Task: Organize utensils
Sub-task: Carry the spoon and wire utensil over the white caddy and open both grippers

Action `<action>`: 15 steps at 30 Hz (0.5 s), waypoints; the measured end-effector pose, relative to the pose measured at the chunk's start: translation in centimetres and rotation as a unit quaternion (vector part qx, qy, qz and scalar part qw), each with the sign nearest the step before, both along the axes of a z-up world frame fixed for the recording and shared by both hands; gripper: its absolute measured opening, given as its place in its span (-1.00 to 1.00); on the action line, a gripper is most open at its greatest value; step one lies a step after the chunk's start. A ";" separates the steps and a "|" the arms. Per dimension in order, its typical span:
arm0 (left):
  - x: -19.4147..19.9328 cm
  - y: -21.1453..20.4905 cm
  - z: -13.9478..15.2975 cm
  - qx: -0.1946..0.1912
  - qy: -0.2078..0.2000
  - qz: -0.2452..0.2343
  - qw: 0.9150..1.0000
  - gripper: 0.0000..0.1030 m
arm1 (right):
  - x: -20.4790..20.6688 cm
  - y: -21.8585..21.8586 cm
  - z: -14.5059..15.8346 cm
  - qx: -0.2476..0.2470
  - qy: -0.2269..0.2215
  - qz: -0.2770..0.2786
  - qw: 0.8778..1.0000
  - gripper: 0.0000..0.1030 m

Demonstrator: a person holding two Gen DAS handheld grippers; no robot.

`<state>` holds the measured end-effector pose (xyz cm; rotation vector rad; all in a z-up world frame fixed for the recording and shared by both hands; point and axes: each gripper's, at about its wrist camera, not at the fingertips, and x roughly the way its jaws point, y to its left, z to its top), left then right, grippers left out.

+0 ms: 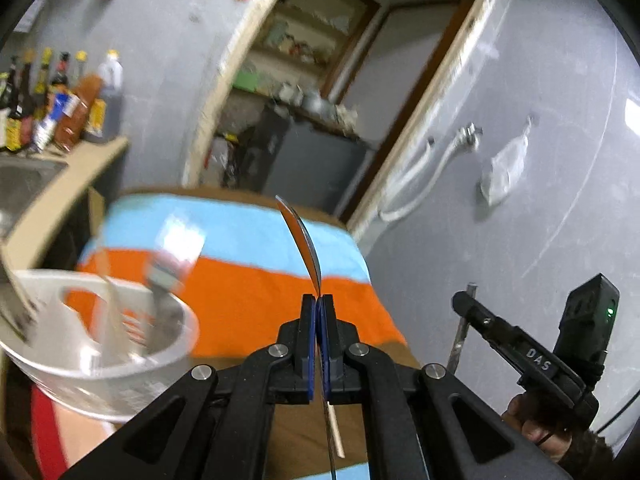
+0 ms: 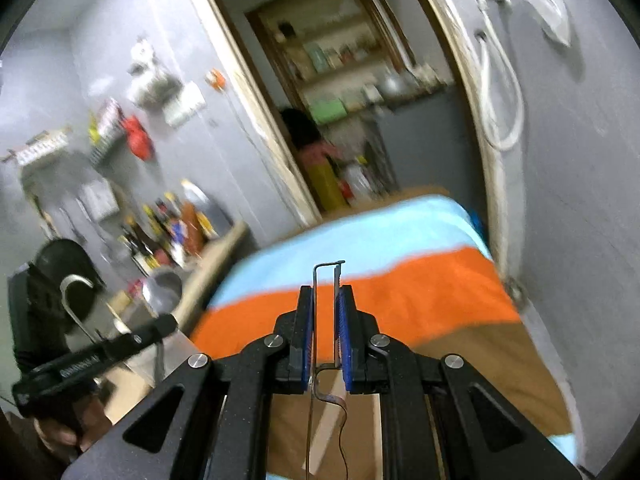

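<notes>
Left wrist view, far left: bottles stand on the counter beside a sink. Below them a clear bowl holds several utensils, upright or leaning; motion blur hides what kind they are. The bowl looks raised over the striped cloth, though what carries it cannot be told.

Centre: left gripper, jaws pressed together on a spoon. The spoon is seen edge-on, bowl end curving up ahead of the jaws, handle running back under the gripper. It is held near the neck.

Right: right gripper comes in from the side with a thin metal piece in it. Right wrist view shows right gripper with jaws partly apart, each pad bearing on one side of a wire-frame tool. Kind of tool unclear, possibly a peeler or slicer. Both utensils are in the air above the cloth.

Judgement on handling: spoon is light, stiff, smooth steel, liable to swivel in the pads; a hold on the flat of the handle should be steadier than one at the neck. Wire tool is light and springy; too hard a squeeze may flex the frame. Neither is fragile. Bowl is the probable destination.
</notes>
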<state>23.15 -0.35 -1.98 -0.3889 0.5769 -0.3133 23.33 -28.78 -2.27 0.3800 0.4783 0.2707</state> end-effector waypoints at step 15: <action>-1.0 15.0 2.7 -0.024 -0.086 0.162 0.983 -0.95 | 3.3 15.2 5.2 0.046 -0.142 0.087 0.985 -0.79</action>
